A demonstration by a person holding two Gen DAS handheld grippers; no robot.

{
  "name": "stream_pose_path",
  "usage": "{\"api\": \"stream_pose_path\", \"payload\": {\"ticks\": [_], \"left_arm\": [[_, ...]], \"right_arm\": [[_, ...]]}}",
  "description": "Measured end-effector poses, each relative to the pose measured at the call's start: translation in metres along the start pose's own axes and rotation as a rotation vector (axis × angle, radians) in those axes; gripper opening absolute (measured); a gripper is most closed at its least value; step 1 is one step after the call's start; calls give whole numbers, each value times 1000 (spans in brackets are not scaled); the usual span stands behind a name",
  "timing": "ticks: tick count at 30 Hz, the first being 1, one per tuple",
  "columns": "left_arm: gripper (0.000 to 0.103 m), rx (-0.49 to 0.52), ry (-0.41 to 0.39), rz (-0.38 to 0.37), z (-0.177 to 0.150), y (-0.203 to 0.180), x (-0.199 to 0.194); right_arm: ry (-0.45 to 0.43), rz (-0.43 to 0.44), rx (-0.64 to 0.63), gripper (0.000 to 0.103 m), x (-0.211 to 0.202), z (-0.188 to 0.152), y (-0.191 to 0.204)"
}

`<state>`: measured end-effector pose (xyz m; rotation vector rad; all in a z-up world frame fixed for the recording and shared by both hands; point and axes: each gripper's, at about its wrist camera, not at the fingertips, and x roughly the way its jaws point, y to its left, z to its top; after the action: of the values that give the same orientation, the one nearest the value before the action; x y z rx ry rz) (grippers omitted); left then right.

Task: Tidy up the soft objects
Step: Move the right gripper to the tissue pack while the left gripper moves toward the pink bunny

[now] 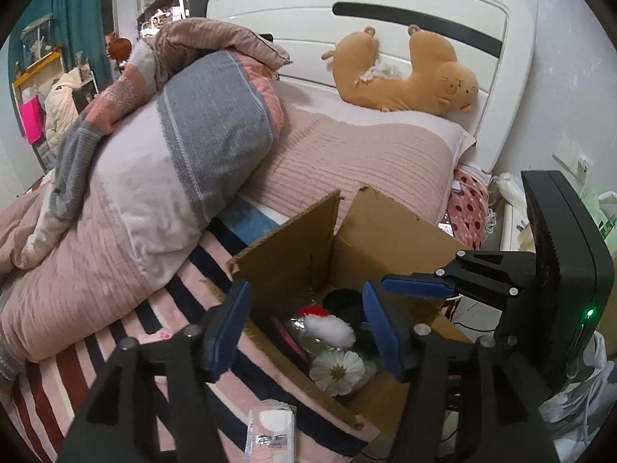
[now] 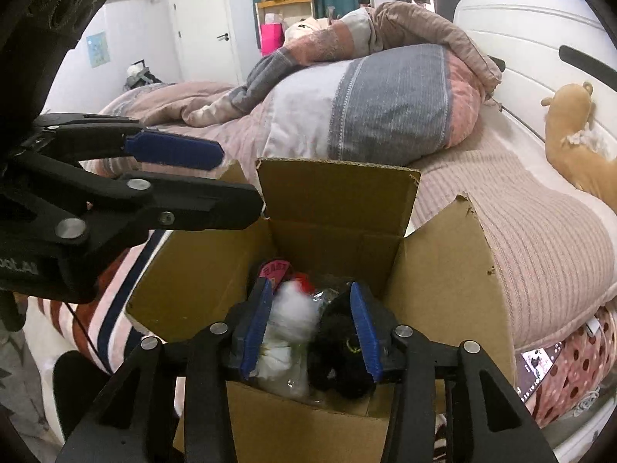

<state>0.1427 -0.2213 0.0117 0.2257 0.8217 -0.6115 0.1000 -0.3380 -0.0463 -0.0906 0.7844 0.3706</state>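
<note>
So the open brown cardboard box (image 2: 335,223) is parked against the side of the bed, flaps up, which makes sense as a drop spot: soft stuff can be reached from the mattress and lowered straight in. Already inside it, a white fluffy plush with a red bit (image 1: 327,326), a white fabric daisy flower (image 1: 338,371) and a black fuzzy plush (image 2: 341,343) are seen piled together, with some clear plastic wrap around them.

The orange-brown stuffed cat toy (image 1: 408,77) is left up at about 1 o'clock in the left wrist view, propped against the white headboard (image 1: 385,0), well apart from the box. It is probably next on the list, though that's a guess. The big rolled pink-grey-white striped duvet (image 1: 185,146) is heaped at 10 o'clock on the pink ribbed bed cover (image 1: 347,154).

Jaws: the left gripper (image 1: 304,332) is held over the box's near edge with its blue pads spread fairly wide and nothing between them. The right gripper (image 2: 314,332) is poised right above the box contents, jaws also moderately open; the white and black plush are framed between the pads, but whether they are actually touched can't be told. Looks like a release over the box, or a reach into it.
</note>
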Motion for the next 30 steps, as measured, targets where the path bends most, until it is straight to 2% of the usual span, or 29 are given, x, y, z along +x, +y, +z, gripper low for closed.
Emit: {"api": "stream_pose_path", "payload": {"ticks": [5,9,17,22,27,29,30], "left_arm": [[65,-37,-54,-2,-8,17,-28],[69,-67,-98,29,-22,37,-58],[78,-112,-146,122,-72,87,-108],[79,-131,-134,158,-114,114,-118],[80,-159,-94,171,-154,136,-108],[80,-176,-76,170,-164,145,-99],[80,-187,-65,168,-170,149,-94]], "right_arm": [[-33,7,0,38,-18,0,13],[-74,37,-14,38,-34,5,33],[-124,135,-65,38,-55,3,107],[-66,177,-50,38,-39,-19,148],[29,172,8,38,-6,-46,165],[78,160,67,41,14,-59,165],[96,143,92,49,23,-64,165]]}}
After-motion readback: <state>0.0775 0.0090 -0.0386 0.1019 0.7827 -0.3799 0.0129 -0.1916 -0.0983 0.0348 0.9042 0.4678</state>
